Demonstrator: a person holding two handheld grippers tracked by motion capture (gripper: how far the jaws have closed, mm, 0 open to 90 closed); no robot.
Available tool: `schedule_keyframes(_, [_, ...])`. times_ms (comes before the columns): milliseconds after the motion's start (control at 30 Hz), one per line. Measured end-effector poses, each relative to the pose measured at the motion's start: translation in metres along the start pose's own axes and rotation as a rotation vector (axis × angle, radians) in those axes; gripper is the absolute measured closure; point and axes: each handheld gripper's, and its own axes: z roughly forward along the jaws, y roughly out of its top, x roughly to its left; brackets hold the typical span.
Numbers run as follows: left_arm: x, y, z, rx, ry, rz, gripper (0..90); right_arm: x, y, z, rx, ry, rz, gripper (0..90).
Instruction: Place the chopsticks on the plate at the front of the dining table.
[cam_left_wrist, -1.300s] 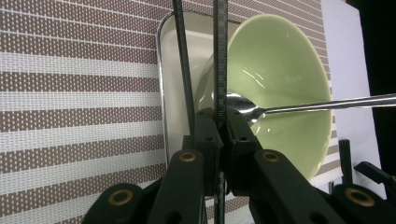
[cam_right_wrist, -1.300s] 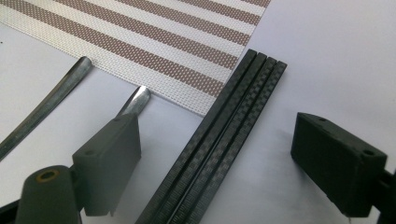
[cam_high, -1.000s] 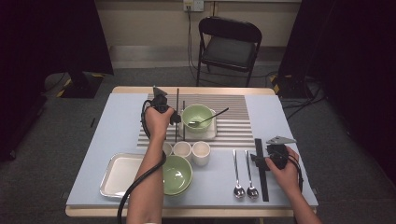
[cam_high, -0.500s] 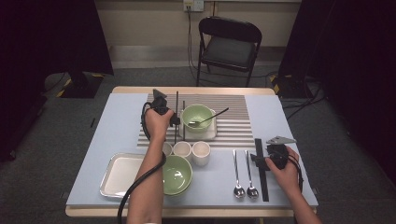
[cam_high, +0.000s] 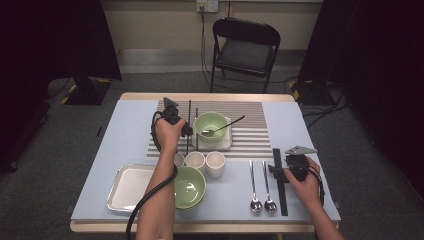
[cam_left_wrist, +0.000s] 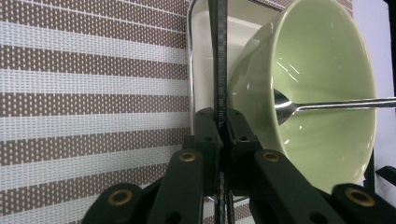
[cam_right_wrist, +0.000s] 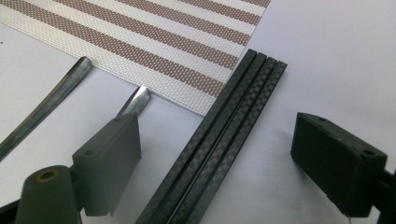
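Note:
My left gripper (cam_high: 186, 131) (cam_left_wrist: 218, 116) is over the striped placemat (cam_high: 250, 135) (cam_left_wrist: 93, 93), shut on a thin black chopstick (cam_left_wrist: 218, 56) that runs straight ahead between its jaws. A second chopstick (cam_high: 196, 127) lies beside it on the mat. Just to the right stands a pale green bowl (cam_high: 210, 124) (cam_left_wrist: 322, 93) with a spoon (cam_left_wrist: 336, 104) in it, on a white square plate (cam_left_wrist: 203, 60). My right gripper (cam_high: 281, 172) (cam_right_wrist: 224, 154) rests low at the table's right, open, its jaws either side of a bundle of several black chopsticks (cam_high: 278, 180) (cam_right_wrist: 219, 140) without touching them.
Two metal spoons (cam_high: 255, 185) (cam_right_wrist: 51, 102) lie left of the chopstick bundle. Small white cups (cam_high: 215, 162) stand in a row below the mat, with a second green bowl (cam_high: 192, 187) and a metal tray (cam_high: 127, 189) near the front edge. A folding chair (cam_high: 245, 50) stands beyond the table.

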Motion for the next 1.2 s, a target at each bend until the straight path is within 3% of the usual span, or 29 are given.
schedule_keyframes(67, [-0.001,-0.001,0.002,-0.012,0.0,-0.017,85.7,0.0,0.0,0.0,-0.001,0.0,0.0,14.9])
schedule_keyframes(133, [0.0,0.0,0.002,0.0,0.006,0.001,85.7,0.0,0.0,0.0,0.0,0.0,0.002,15.0])
schedule_keyframes(367, [0.001,0.0,0.003,0.014,-0.006,-0.002,85.7,0.0,0.0,0.0,0.0,0.0,0.001,15.0])
schedule_keyframes(500, [-0.001,0.001,0.005,0.002,-0.003,-0.022,85.7,0.0,0.0,0.0,0.0,0.0,0.001,14.9])
schedule_keyframes(533, [0.0,0.002,0.005,0.012,0.0,0.002,85.7,0.0,0.0,0.0,0.0,0.0,0.001,14.9])
schedule_keyframes(600, [-0.002,0.002,0.006,0.005,-0.004,-0.02,85.7,0.0,0.0,0.0,0.0,0.0,0.0,14.9])
schedule_keyframes(933, [-0.001,0.001,0.009,0.011,0.002,-0.03,85.5,0.0,0.0,0.0,0.0,0.0,0.0,15.0])
schedule_keyframes(1200, [0.0,0.001,0.011,0.029,0.015,-0.004,85.3,0.0,0.0,0.0,0.001,0.0,0.003,15.0])
